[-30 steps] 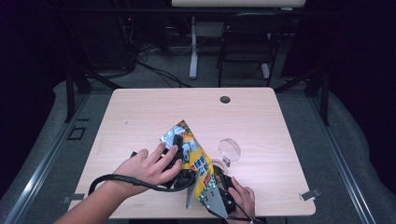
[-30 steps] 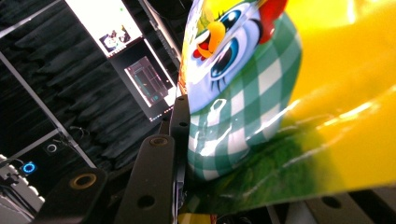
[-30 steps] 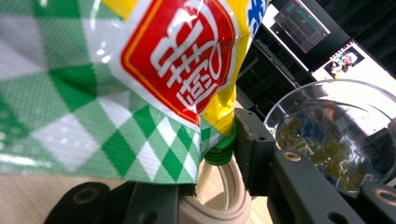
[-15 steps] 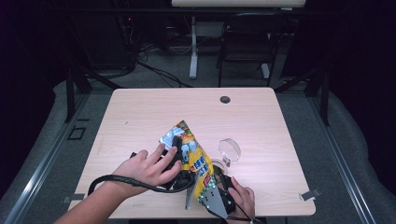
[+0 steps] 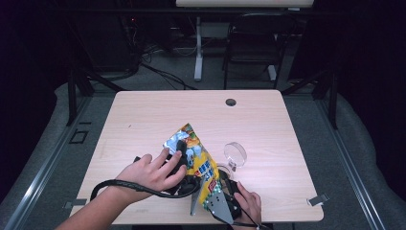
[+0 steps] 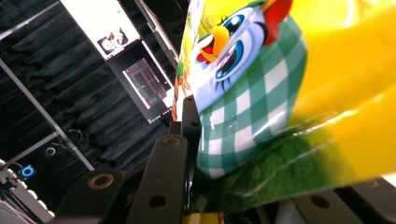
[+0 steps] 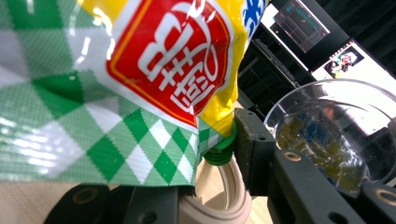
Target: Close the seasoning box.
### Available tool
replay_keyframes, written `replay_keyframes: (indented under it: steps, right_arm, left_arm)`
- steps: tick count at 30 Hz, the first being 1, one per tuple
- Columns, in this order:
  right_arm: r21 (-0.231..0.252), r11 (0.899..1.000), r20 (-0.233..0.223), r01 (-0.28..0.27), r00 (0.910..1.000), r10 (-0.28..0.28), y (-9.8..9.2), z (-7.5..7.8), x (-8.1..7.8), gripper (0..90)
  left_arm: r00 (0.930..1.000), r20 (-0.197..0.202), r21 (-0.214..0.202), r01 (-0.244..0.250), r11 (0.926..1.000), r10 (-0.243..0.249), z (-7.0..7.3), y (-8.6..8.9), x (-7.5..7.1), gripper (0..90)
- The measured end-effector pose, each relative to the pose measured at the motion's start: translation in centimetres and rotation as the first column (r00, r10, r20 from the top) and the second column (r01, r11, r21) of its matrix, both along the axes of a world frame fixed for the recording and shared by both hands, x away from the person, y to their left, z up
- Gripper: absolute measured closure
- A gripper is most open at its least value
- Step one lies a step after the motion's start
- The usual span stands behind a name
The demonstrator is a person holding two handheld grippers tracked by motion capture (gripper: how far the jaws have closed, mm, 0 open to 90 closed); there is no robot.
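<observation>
Between your two claws, near table's front edge, sat crinkly yellow-and-green foil snack bag (image 5: 196,160). Left gripper (image 6: 187,154) had just been closing, jaws pinching bag's upper film. Right gripper (image 7: 205,186) clamped lower corner. Clear glass bowl (image 7: 336,135) stood just beyond right claw. Bag judged light, slippery, crushable; you gripped best at sealed edges.

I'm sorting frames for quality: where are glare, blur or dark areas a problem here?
High view: the table is evenly lit, its surroundings nearly black. Left gripper view: the snack bag sits so close that it is soft, with glare streaks on its yellow foil. Right gripper view: white highlights on the bag's green checks, the glass bowl reflective and slightly blurred.
</observation>
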State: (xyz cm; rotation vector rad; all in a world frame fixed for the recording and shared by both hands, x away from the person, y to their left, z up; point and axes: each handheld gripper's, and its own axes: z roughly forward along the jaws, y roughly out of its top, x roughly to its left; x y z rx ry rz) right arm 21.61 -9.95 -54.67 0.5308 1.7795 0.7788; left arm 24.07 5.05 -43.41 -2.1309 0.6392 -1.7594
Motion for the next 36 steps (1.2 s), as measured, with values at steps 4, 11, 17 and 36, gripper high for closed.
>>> replay_keyframes:
  steps: [4, 11, 17, 36]
  right_arm:
    - [0.004, 1.000, 0.000, -0.002, 1.0000, 0.002, -0.02, 0.00, 0.03, 70.9]
    - [0.011, 1.000, -0.004, -0.002, 1.0000, 0.002, 0.01, -0.04, 0.02, 70.8]
    - [0.015, 1.000, -0.002, -0.006, 1.0000, 0.006, 0.01, 0.00, 0.03, 70.9]
    - [0.041, 0.999, -0.014, -0.015, 0.9998, 0.015, -0.01, 0.19, 0.14, 70.8]
  left_arm:
    - [1.0000, -0.002, -0.002, 0.000, 1.0000, 0.000, 0.03, -0.04, 0.02, 79.6]
    - [1.0000, -0.008, -0.006, -0.003, 1.0000, 0.003, 0.07, -0.08, 0.09, 79.5]
    - [0.9999, -0.005, 0.021, -0.015, 0.9997, 0.015, 0.27, -0.17, 0.02, 79.4]
    - [0.9998, -0.011, 0.012, -0.015, 0.9998, 0.015, 0.40, -0.12, 0.19, 79.4]
